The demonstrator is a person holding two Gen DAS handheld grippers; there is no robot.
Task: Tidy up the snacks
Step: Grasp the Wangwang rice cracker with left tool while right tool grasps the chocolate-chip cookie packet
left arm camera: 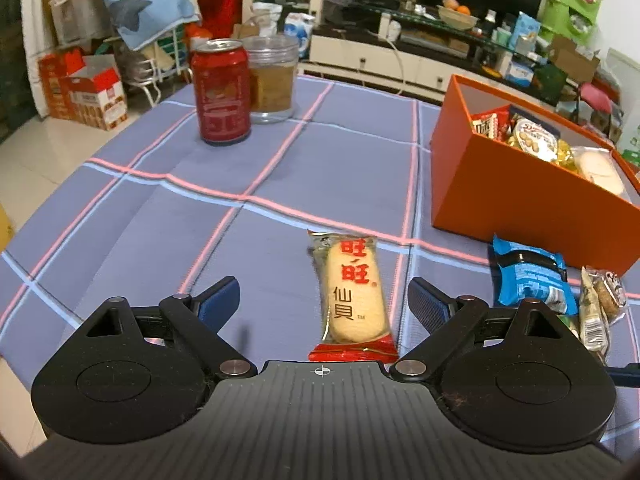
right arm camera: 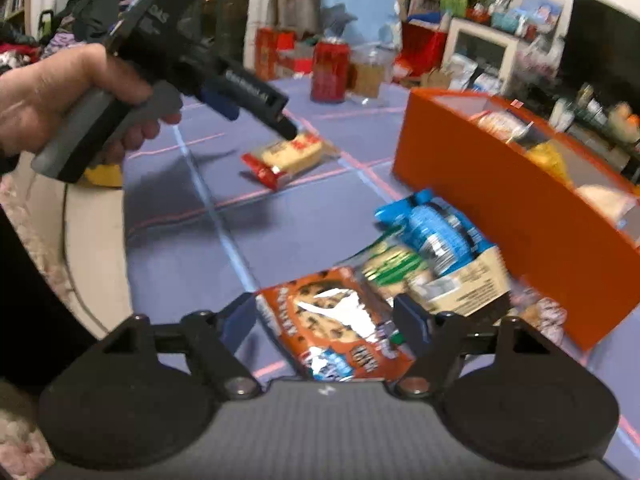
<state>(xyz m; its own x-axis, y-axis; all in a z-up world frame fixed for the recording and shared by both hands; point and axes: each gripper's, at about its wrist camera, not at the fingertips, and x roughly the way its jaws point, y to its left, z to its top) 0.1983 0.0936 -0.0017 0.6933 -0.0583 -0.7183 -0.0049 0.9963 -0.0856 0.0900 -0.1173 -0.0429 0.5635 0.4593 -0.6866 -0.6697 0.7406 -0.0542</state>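
Note:
A rice cracker pack (left arm camera: pixel 354 300) with a red end lies on the blue checked cloth, between the fingers of my open left gripper (left arm camera: pixel 322 300); it also shows in the right wrist view (right arm camera: pixel 286 158). My right gripper (right arm camera: pixel 330 320) is open around an orange cookie pack (right arm camera: pixel 340 328). A blue pack (right arm camera: pixel 436 228), a green pack (right arm camera: pixel 390 268) and a beige pack (right arm camera: pixel 468 284) lie beside it. The orange box (left arm camera: pixel 520 196) holds several snacks at the right; it also shows in the right wrist view (right arm camera: pixel 500 208). The left gripper's body (right arm camera: pixel 224 68) hovers over the cracker.
A red can (left arm camera: pixel 221 92) and a clear jar (left arm camera: pixel 272 78) stand at the table's far left. The blue pack (left arm camera: pixel 528 276) and a thin bar (left arm camera: pixel 594 312) lie by the box. Cluttered room and TV stand lie beyond. The table edge (right arm camera: pixel 96 240) curves at the left.

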